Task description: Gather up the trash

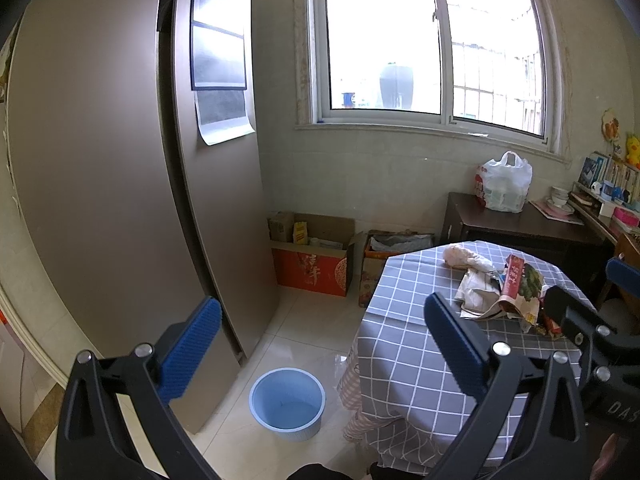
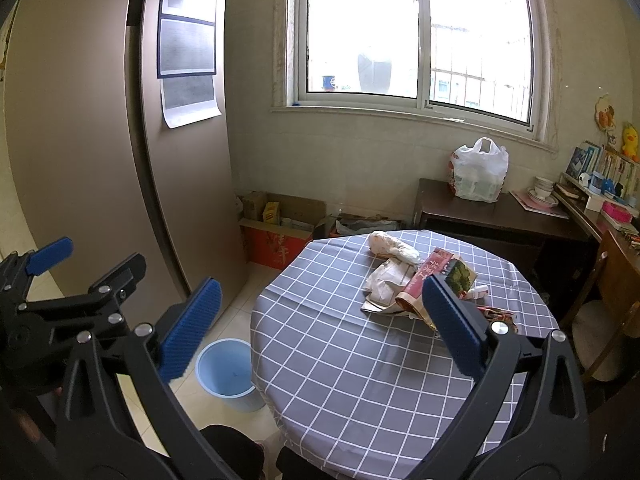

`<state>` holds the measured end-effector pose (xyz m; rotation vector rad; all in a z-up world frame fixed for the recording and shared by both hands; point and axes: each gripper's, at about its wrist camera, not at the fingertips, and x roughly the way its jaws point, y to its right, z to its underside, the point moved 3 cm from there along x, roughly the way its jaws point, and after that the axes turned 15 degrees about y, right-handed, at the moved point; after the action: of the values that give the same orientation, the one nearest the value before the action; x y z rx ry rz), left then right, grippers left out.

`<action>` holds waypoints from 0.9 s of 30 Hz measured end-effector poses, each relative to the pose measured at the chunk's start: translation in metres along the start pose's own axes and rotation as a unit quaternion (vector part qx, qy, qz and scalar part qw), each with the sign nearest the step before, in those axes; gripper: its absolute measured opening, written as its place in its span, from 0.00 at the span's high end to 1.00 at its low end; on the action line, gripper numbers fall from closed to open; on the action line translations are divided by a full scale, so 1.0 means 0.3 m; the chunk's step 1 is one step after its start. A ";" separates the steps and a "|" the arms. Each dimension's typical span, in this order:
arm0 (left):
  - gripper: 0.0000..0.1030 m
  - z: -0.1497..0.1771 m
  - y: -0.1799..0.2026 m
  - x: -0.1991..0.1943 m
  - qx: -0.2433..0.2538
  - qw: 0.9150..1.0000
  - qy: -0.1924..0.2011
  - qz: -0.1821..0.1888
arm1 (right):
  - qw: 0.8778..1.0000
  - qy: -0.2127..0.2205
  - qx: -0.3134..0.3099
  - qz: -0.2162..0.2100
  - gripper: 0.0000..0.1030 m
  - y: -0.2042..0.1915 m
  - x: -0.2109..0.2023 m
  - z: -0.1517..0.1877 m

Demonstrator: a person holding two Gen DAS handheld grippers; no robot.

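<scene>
Both claws hang released and empty, the left claw [image 1: 320, 352] above the blue bin [image 1: 287, 402] on the floor, the right claw [image 2: 316, 328] over the counter [image 2: 340, 360]; I'd reach right for the crumpled paper wrapper [image 2: 386, 284] first; pinch a raised fold.

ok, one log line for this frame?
phase: start | left gripper: open, above bin | right gripper: open, over table | trash: piled on table, untouched

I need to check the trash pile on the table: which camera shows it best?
The right wrist view: the crumpled paper and wrapper pile lies nearly central and mostly unobstructed. In the left wrist view it sits at the right, partly hidden by the other tongs.
</scene>
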<state>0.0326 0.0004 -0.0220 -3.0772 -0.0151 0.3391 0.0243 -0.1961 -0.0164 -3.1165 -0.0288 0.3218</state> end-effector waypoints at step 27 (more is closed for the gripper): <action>0.04 0.020 0.018 0.062 0.015 1.000 -0.018 -0.012 | 1.000 -0.016 0.008 -0.003 0.05 0.026 0.061 0.048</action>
<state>0.0495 -0.0045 -0.0322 -3.0393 -0.0470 0.3899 0.0395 -0.2036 -0.0342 -3.0941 -0.0357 0.3684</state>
